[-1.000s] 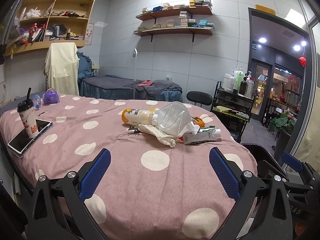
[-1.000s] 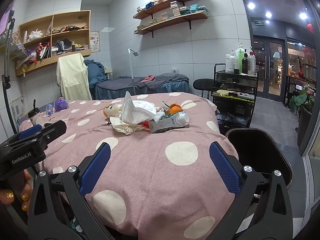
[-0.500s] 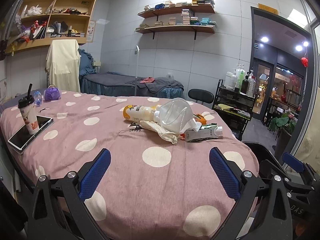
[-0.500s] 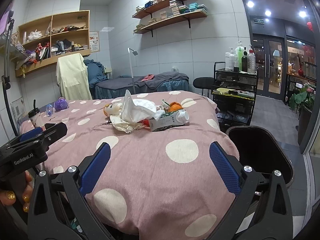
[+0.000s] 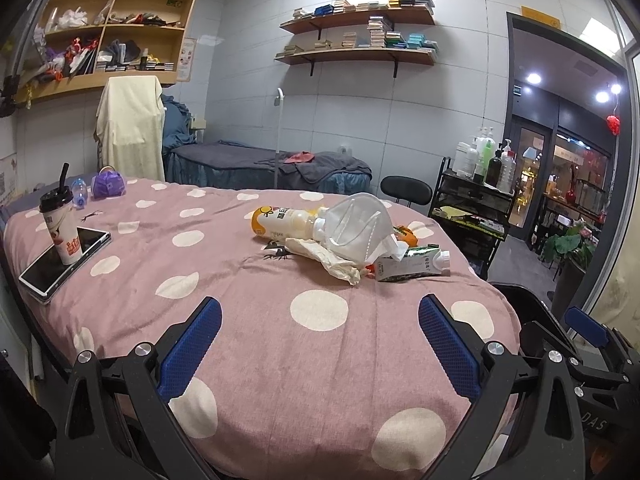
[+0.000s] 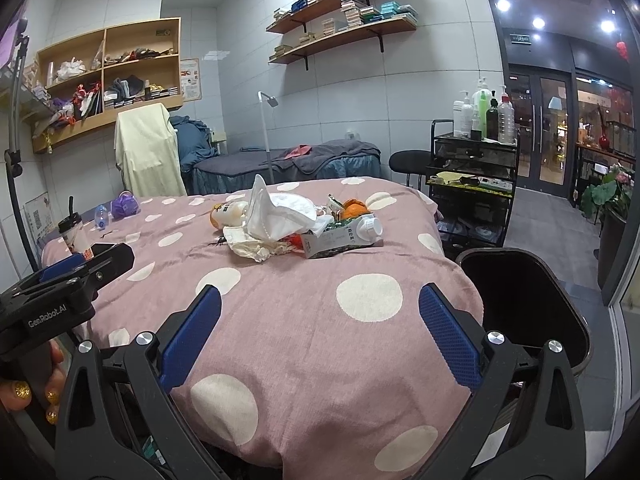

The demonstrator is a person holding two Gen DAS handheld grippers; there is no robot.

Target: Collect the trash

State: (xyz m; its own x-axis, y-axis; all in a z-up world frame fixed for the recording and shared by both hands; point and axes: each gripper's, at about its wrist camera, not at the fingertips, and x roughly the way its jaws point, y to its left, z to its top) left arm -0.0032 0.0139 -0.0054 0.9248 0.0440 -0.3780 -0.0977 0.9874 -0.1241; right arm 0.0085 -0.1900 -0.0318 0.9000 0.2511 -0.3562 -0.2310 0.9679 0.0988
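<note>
Trash (image 5: pixel 348 236) heaped mid-bed (image 5: pixel 240 344), bin (image 6: pixel 524 300) off the bed's right edge. We'd take the carton (image 6: pixel 344 236) first, nearest the bin, pinching its flat sides. Left hand-held gripper (image 5: pixel 320 344) and right hand-held gripper (image 6: pixel 320 344) both released, empty, level over the bed's near edge.
</note>
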